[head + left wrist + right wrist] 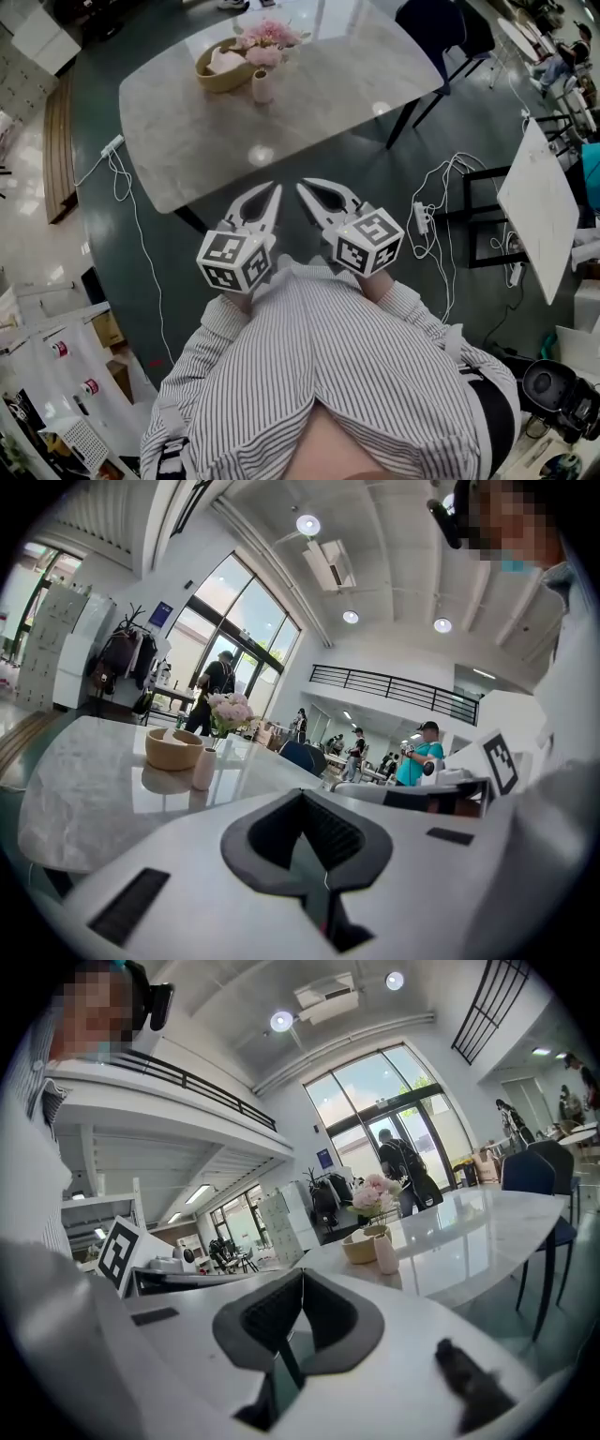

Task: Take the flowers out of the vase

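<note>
A small pale pink vase (262, 85) stands on the far part of the marble table (328, 103) with pink flowers (270, 35) in it, beside a tan bowl (221, 68). My left gripper (276, 188) and right gripper (301, 185) are side by side at the table's near edge, both shut with nothing in them, well short of the vase. In the left gripper view the vase (203, 768), flowers (230, 710) and bowl (173, 748) stand far ahead of the gripper (302, 794). The right gripper view shows the vase (385, 1252) and flowers (375, 1194) beyond the gripper (302, 1274).
A dark blue chair (441, 28) stands at the table's far right. White cables and a power strip (112, 145) lie on the dark floor at the left, more cables (436, 216) at the right beside a white table (544, 206). People stand in the background.
</note>
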The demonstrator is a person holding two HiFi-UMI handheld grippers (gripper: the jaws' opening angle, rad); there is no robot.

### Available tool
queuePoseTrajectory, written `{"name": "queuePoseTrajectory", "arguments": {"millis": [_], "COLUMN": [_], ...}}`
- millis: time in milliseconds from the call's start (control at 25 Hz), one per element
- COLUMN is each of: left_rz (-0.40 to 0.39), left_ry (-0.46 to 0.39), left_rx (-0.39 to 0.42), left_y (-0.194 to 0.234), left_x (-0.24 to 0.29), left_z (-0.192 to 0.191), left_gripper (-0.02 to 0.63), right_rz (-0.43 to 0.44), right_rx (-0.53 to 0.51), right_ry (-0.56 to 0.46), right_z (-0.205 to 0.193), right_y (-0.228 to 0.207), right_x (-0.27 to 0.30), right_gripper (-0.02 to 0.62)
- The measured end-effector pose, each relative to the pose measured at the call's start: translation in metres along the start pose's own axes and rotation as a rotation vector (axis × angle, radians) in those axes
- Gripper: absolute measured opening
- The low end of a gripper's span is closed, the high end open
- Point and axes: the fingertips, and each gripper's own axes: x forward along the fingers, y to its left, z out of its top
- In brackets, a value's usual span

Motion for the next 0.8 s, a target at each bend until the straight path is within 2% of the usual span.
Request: {"name": "queuePoseTrajectory", "arguments": {"millis": [400, 800], "left_rz": [-0.001, 0.031], "left_ry": [0.029, 0.031], "left_rx": [-0.052, -0.052], "left_y": [0.021, 0.058], "left_x": [0.018, 0.061], "left_z": [-0.004, 0.019], "left_gripper": [0.012, 0.012], "right_rz": [-0.029, 0.017], "right_rx": [0.04, 0.041], "right_ry": [0.038, 0.058], "right_z": [-0.005, 0.019], "right_y": [-0.021, -0.059], "right_x": [0.017, 0.062], "right_gripper": [0.015, 0.015]}}
